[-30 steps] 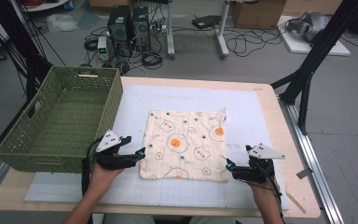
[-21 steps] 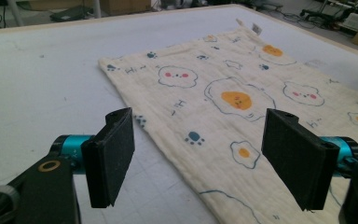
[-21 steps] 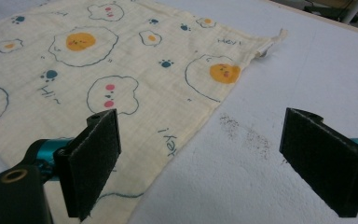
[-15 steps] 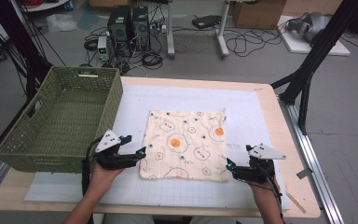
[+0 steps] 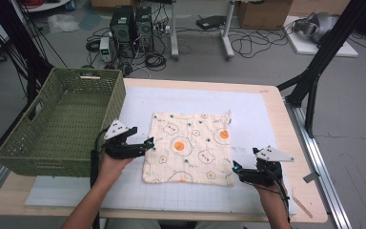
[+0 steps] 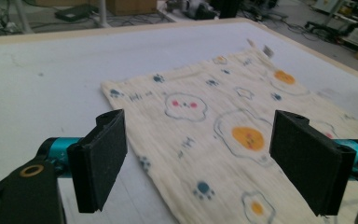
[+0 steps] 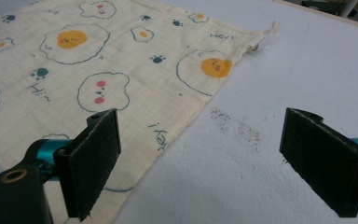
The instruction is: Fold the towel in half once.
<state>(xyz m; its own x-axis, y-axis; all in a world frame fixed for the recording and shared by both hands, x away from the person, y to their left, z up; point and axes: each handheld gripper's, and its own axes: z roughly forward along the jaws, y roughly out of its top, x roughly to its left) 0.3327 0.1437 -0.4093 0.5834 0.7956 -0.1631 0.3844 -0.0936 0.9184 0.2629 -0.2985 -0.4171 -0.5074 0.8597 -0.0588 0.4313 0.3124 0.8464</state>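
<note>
Fingers (image 6: 102, 158) wider, off cloth (image 5: 190, 148)

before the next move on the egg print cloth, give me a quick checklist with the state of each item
1. Cloth lies flat on the white mat: ok.
2. Left gripper open, jaws just opened wider, nothing pinched: ok.
3. Right gripper open at the cloth's near right corner: ok.
4. Left jaws straddle the cloth's left edge: ok.
5. Green basket has room: ok.
6. Pads touching fabric: cannot tell.
</note>
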